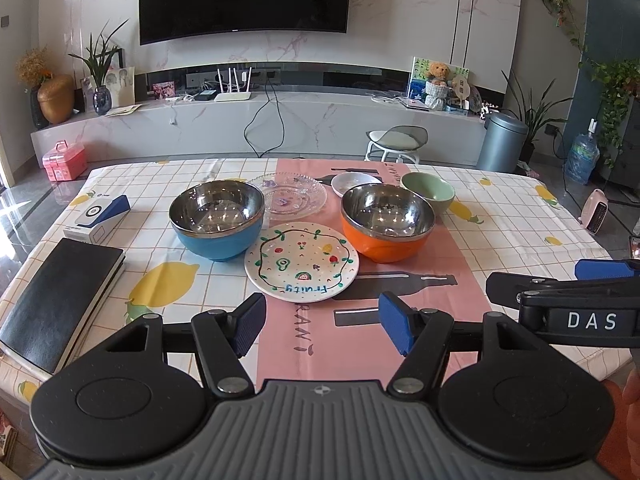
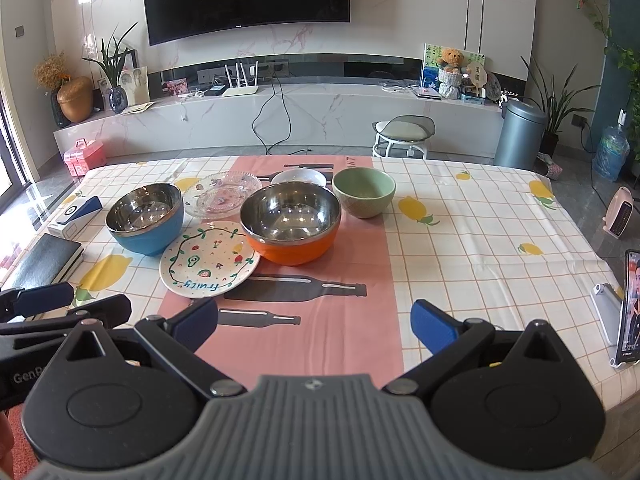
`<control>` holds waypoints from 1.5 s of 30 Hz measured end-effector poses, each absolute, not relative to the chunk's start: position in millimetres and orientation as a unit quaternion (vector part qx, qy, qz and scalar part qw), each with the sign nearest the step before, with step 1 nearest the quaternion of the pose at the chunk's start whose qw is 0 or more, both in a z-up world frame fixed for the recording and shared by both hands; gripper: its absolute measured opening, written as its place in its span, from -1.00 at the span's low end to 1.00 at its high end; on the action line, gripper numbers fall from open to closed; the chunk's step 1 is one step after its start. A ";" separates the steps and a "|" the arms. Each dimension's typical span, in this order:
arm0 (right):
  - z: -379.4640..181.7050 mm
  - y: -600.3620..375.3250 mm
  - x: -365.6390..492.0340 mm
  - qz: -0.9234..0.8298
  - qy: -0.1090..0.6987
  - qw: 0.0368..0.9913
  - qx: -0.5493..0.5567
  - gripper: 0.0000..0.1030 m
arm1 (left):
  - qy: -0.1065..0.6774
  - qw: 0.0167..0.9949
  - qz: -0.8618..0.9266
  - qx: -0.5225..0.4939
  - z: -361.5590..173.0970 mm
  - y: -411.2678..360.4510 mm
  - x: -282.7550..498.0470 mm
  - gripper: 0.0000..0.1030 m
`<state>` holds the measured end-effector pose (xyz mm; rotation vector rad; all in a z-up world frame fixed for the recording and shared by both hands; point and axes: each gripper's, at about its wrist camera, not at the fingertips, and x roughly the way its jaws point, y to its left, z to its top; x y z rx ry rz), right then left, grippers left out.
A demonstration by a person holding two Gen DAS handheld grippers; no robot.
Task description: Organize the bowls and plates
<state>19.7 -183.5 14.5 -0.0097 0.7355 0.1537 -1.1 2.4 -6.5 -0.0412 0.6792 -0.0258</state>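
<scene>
On the table stand a blue steel-lined bowl (image 1: 216,220) (image 2: 146,218), an orange steel-lined bowl (image 1: 387,222) (image 2: 291,222), a green bowl (image 1: 428,192) (image 2: 364,193), a painted "Fruity" plate (image 1: 301,266) (image 2: 209,258), a clear glass plate (image 1: 292,196) (image 2: 226,194) and a small white dish (image 1: 354,182) (image 2: 299,177). My left gripper (image 1: 322,326) is open and empty, just short of the painted plate. My right gripper (image 2: 316,324) is open and empty over the pink runner, to the right of the left one.
A black notebook (image 1: 56,304) and a blue-white box (image 1: 98,218) lie at the table's left. A phone on a stand (image 2: 628,308) is at the right edge. A checked cloth with a pink runner (image 2: 320,280) covers the table.
</scene>
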 end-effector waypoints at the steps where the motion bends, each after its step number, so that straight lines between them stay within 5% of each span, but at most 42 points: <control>1: 13.4 -183.8 19.4 0.080 0.358 0.930 -0.003 0.95 | 0.331 0.943 -0.016 -0.022 -6.7 3.6 -1.3 0.49; 8: -0.4 -184.7 18.7 0.125 0.317 0.940 0.021 0.95 | 0.318 0.947 -0.007 -0.053 -8.1 23.2 6.6 0.48; 15: -18.6 -175.5 38.3 0.151 0.304 0.940 0.021 0.94 | 0.310 0.945 -0.020 -0.098 -19.1 52.9 20.7 0.17; 18: -24.4 -171.6 46.7 0.151 0.290 0.945 0.023 0.59 | 0.303 0.946 -0.027 -0.113 -26.0 62.5 27.1 0.10; 26: -44.0 -159.6 79.7 0.176 0.299 0.935 0.074 0.59 | 0.270 0.949 -0.001 -0.160 -47.1 78.9 43.4 0.10; 31: -58.2 -153.1 88.9 0.172 0.272 0.941 0.101 0.59 | 0.262 0.946 0.004 -0.189 -63.8 92.0 50.9 0.44; 35: -70.2 -144.8 101.8 0.150 0.280 0.944 0.093 0.59 | 0.288 0.938 0.026 -0.191 -77.4 97.4 64.9 0.42; 39: -85.7 -144.1 120.3 0.143 0.316 0.930 0.124 0.16 | 0.307 0.930 0.021 -0.201 -92.0 103.6 78.9 0.33; 45: -116.9 -145.1 156.5 0.148 0.387 0.890 0.192 -0.33 | 0.333 0.917 0.019 -0.221 -110.2 116.4 103.5 -0.24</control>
